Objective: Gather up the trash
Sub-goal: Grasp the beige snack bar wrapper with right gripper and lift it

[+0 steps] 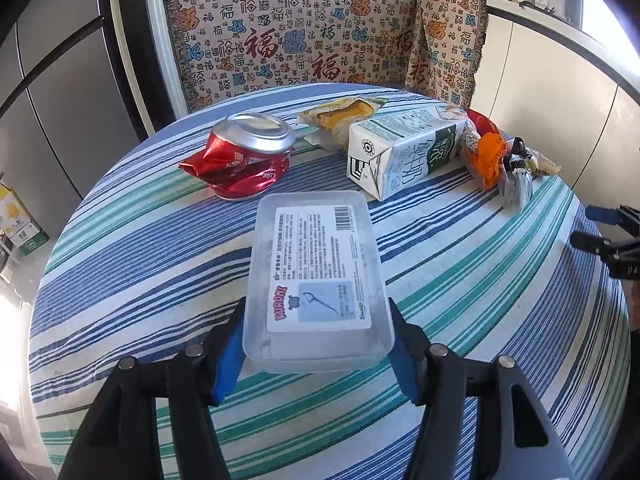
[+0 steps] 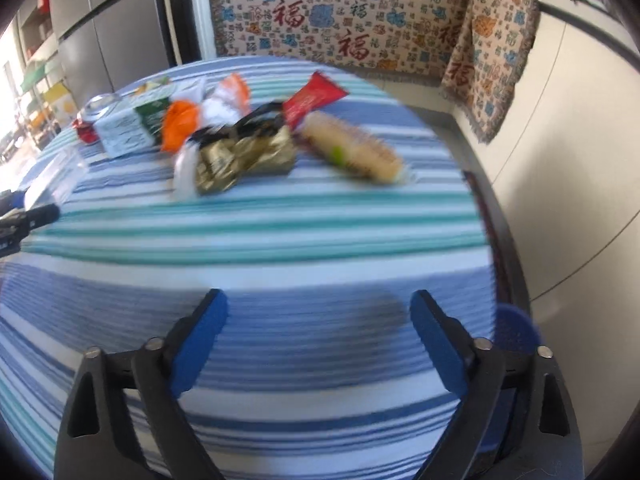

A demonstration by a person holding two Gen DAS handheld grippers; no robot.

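Note:
My left gripper [image 1: 318,332] is shut on a clear plastic floss-pick box [image 1: 316,276] with a white label, held above the striped tablecloth [image 1: 120,280]. Beyond it lie a crushed red cola can [image 1: 244,156], a white and green milk carton [image 1: 404,152], a yellow snack bag [image 1: 344,116] and an orange wrapper [image 1: 490,156]. My right gripper [image 2: 318,320] is open and empty over the table's near edge. In the right wrist view lie a gold foil wrapper [image 2: 244,160], a tan biscuit pack [image 2: 352,148], a red wrapper [image 2: 314,98], the orange wrapper [image 2: 180,124] and the carton [image 2: 128,130].
The round table [image 2: 320,208] drops off at its right edge to the floor. A patterned cloth [image 1: 312,28] covers a bench behind it. White cabinets [image 1: 552,92] stand to the right. A blue bin [image 2: 516,330] shows below the table edge by my right gripper.

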